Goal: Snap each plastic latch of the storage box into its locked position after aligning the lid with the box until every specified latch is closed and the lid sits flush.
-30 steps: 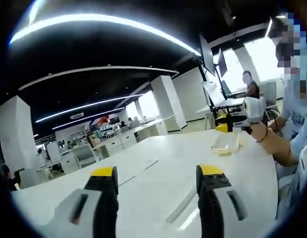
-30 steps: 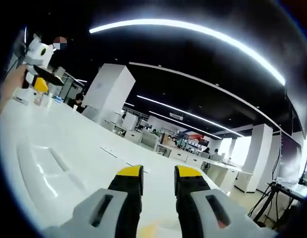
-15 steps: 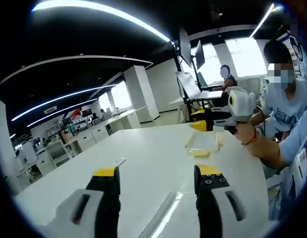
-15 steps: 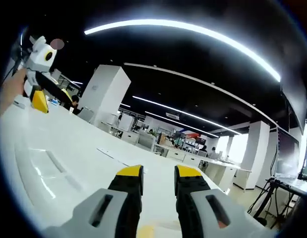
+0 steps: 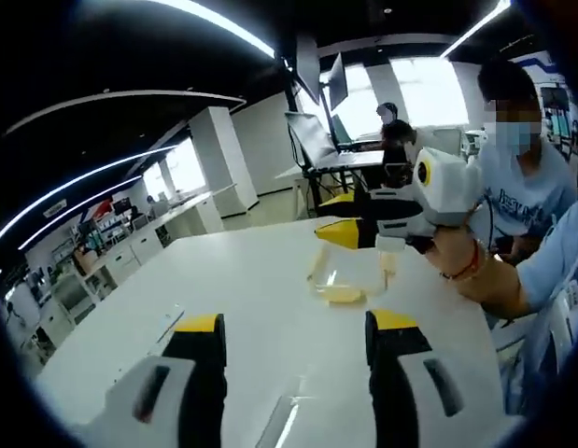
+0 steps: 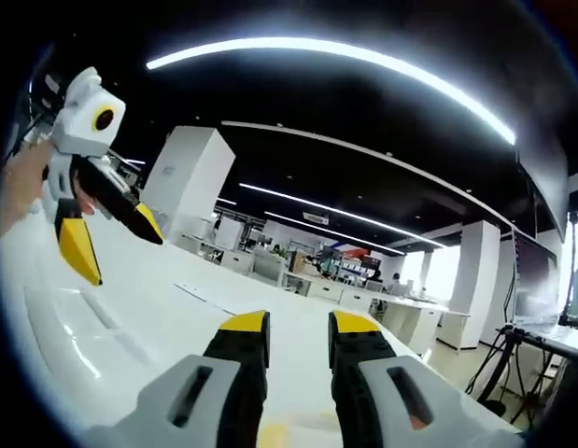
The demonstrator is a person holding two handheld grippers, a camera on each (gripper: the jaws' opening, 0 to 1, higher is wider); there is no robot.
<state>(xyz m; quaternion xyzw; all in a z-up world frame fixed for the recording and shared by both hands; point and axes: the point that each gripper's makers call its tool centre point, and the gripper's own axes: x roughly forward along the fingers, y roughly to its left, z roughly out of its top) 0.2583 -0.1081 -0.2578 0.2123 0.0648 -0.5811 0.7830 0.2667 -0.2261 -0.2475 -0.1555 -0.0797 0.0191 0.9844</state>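
Observation:
The clear plastic storage box [image 5: 349, 277] with pale yellow latches lies on the white table [image 5: 251, 280], ahead and slightly right of my left gripper [image 5: 295, 327]. That gripper stands wide open with nothing between its yellow-tipped fingers. A hand holds my right gripper [image 5: 363, 235] just behind and above the box. In the right gripper view my right gripper [image 6: 299, 325] has a narrow gap between its fingers, nothing in it. The left gripper [image 6: 116, 241] hangs at the left of that view, its yellow fingers [image 6: 78, 250] spread apart above the table.
A person in a light blue shirt [image 5: 527, 201] is at the table's right side. Monitors on stands [image 5: 317, 103] and seated people are behind the table. A small flat strip [image 5: 167, 322] lies on the table at the left. White pillars [image 6: 181, 187] and desks stand beyond.
The left gripper view has swung toward the box and the right gripper, which now look larger and closer. In the right gripper view the left gripper has come nearer. Both jaw gaps are unchanged.

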